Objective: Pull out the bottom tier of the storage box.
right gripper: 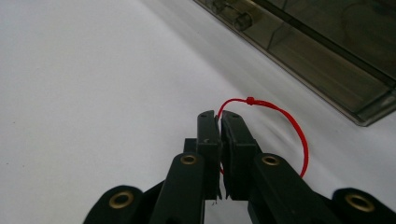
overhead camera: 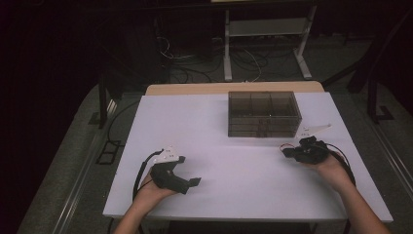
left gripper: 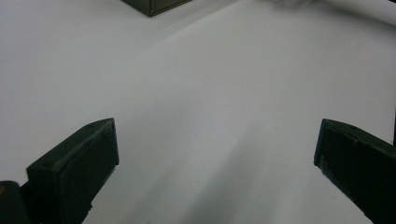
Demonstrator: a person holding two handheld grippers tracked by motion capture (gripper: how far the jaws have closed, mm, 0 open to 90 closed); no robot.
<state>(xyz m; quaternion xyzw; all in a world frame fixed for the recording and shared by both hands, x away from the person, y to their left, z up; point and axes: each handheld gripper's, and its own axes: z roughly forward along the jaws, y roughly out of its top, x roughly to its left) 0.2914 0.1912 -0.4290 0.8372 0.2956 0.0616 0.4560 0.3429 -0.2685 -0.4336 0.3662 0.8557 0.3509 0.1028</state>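
My right gripper (right gripper: 219,119) pinches a red string loop (right gripper: 289,121), seemingly a bracelet, near the compartment box (overhead camera: 263,113); left gripper (left gripper: 215,154) gapes empty.

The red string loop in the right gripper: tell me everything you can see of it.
The red string loop is a thin bright-red cord with a small knot at its top. The right gripper is shut on it; the free part arcs up and out from the jaw tips, then curves back down beside the jaws. It hangs just over the white table, near the smoky clear plastic box, apart from it. In the high view it is a small red curve.
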